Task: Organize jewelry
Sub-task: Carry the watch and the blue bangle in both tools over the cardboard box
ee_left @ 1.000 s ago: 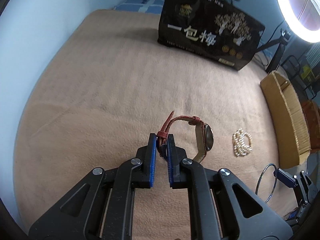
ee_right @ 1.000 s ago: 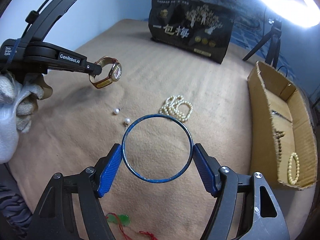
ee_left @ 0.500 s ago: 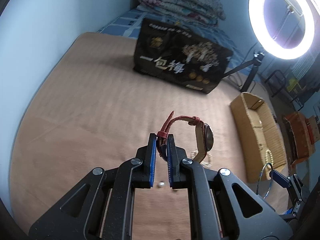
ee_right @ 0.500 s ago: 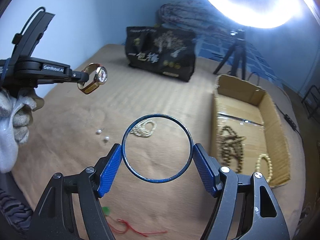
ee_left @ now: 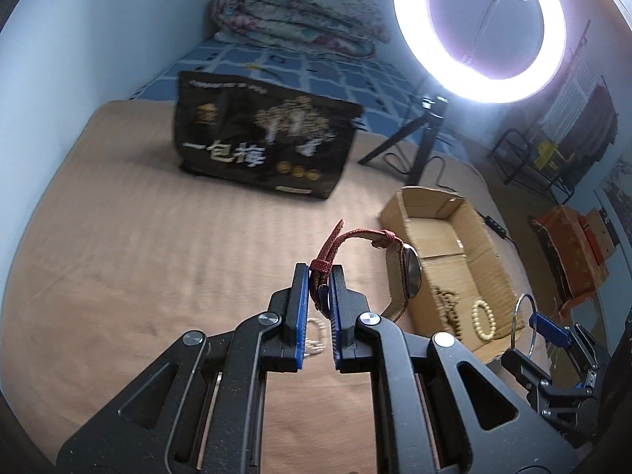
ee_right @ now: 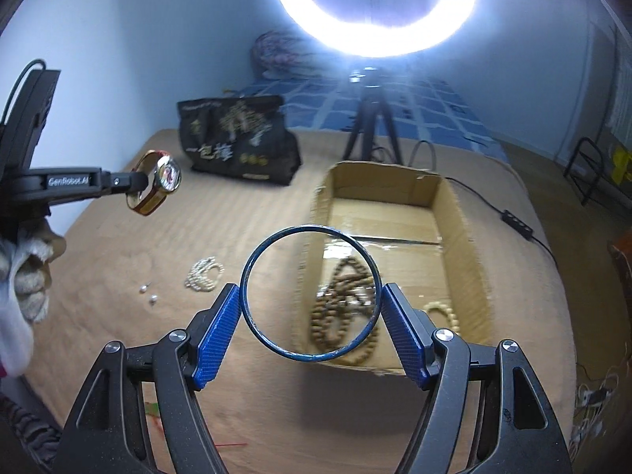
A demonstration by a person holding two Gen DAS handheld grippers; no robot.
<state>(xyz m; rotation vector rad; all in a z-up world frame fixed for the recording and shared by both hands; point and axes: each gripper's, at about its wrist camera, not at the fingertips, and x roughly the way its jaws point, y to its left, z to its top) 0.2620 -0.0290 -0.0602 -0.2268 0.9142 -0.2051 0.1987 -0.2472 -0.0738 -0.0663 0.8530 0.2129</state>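
My left gripper (ee_left: 319, 276) is shut on the red strap of a gold wristwatch (ee_left: 407, 272) and holds it in the air above the beige bed; the watch also shows in the right wrist view (ee_right: 166, 173). My right gripper (ee_right: 310, 296) is shut on a thin blue bangle (ee_right: 260, 328), held upright just before the near wall of an open cardboard box (ee_right: 466, 245). The box holds a brown bead string (ee_right: 328, 324) and a cream bead bracelet (ee_right: 450, 316). A pearl bracelet (ee_right: 203, 272) and two loose pearls (ee_right: 148, 292) lie on the bed.
A black printed bag (ee_left: 260, 146) stands at the back of the bed. A ring light on a tripod (ee_left: 426, 130) stands behind the box, its cable (ee_right: 513, 217) trailing to the right. A red cord with a green piece (ee_right: 158, 414) lies near my right gripper.
Both grippers have risen and swung right toward the cardboard box. The box has come close in both views. Each gripper keeps its hold.
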